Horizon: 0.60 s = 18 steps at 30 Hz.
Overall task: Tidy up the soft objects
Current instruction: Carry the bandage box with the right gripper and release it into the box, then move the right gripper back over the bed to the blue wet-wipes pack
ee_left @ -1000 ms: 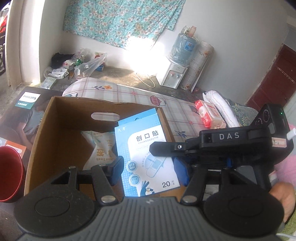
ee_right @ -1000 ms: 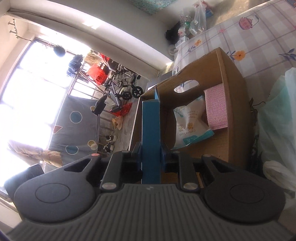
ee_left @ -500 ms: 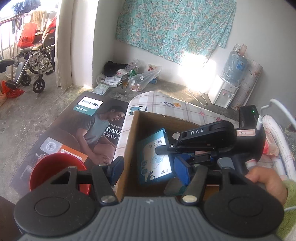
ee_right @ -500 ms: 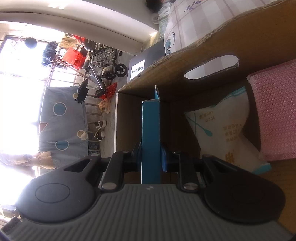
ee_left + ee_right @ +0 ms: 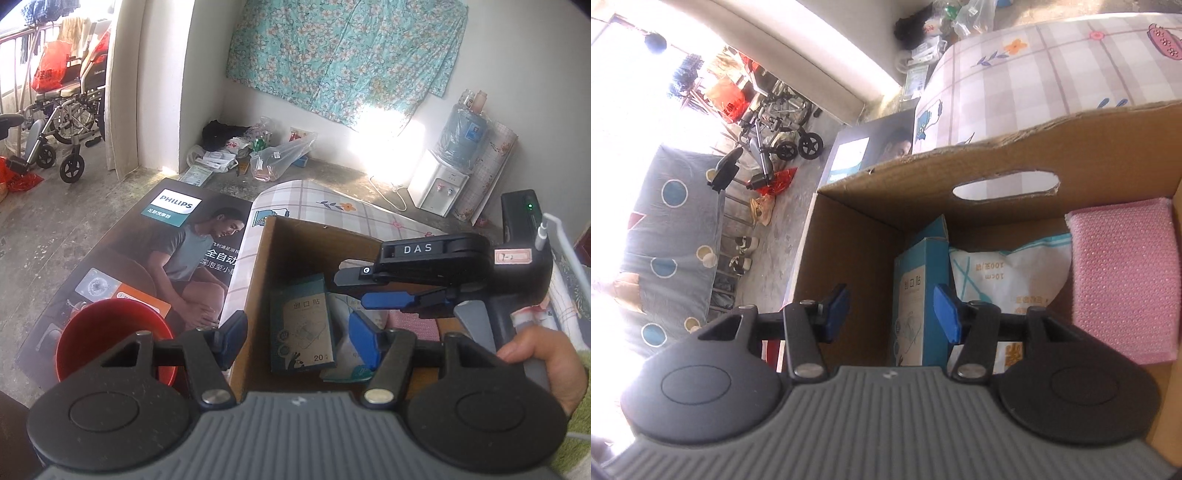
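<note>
Right gripper (image 5: 891,314) fingers are opening, releasing the blue plaster box (image 5: 919,295) upright inside the cardboard box (image 5: 997,173); left gripper (image 5: 295,338) fingers spread, empty.

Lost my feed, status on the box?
Right tool opening, clear of blue carton. Carton standing in cardboard box. Left tool open, empty. Nothing in the way.

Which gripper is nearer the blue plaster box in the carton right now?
Right. The right gripper has its opening jaws astride the blue plaster box, not pressing. The left gripper hovers above it.
</note>
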### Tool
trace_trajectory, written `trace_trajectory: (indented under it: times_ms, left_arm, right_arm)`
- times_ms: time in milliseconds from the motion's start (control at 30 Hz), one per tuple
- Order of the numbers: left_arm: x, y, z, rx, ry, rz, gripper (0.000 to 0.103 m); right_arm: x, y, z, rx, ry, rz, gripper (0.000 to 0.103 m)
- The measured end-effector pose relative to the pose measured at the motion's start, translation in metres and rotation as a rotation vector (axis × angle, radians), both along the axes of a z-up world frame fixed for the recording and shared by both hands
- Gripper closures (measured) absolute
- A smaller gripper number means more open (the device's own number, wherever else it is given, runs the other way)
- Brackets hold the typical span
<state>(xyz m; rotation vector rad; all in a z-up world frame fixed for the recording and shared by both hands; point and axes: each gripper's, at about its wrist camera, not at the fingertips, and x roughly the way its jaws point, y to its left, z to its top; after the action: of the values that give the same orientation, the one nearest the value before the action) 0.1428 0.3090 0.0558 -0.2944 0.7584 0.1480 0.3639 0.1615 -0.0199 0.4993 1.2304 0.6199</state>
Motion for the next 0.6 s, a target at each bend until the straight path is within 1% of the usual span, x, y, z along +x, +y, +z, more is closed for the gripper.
trace_trajectory:
  times_ms: [67, 133, 167, 300, 367, 400, 467, 500, 600]
  left_arm:
    - [-0.001, -0.003, 0.0, 0.006, 0.0, -0.001, 0.04]
    - [-0.001, -0.007, -0.001, 0.011, 0.002, -0.01, 0.038]
    - [-0.001, -0.01, -0.002, 0.016, 0.008, -0.016, 0.038]
    - [-0.003, -0.018, -0.004, 0.036, 0.02, -0.018, 0.035]
    - [-0.006, -0.023, -0.002, 0.036, 0.018, -0.024, 0.032]
    - [-0.009, -0.026, -0.001, 0.04, 0.013, -0.031, 0.029]
    - [-0.013, -0.034, 0.003, 0.055, 0.004, -0.042, 0.027]
    - [-0.016, -0.039, 0.006, 0.064, -0.002, -0.046, 0.026]
    - [-0.025, -0.055, 0.012, 0.071, -0.029, -0.069, 0.022]
  right_arm:
    - [0.0, -0.011, 0.007, -0.019, -0.026, -0.019, 0.053]
    - [0.0, -0.016, 0.006, -0.05, -0.041, -0.019, 0.055]
    - [-0.001, -0.018, 0.0, -0.065, -0.034, -0.021, 0.056]
    - [-0.001, -0.021, -0.041, -0.071, 0.059, -0.031, 0.06]
    - [-0.003, -0.026, -0.044, -0.043, 0.071, -0.059, 0.06]
    - [-0.005, -0.028, -0.043, -0.028, 0.072, -0.063, 0.06]
    - [-0.013, -0.035, -0.029, 0.003, 0.049, -0.053, 0.06]
    - [-0.017, -0.038, -0.02, 0.009, 0.027, -0.048, 0.06]
    - [-0.041, -0.063, 0.018, 0.047, -0.069, -0.046, 0.059]
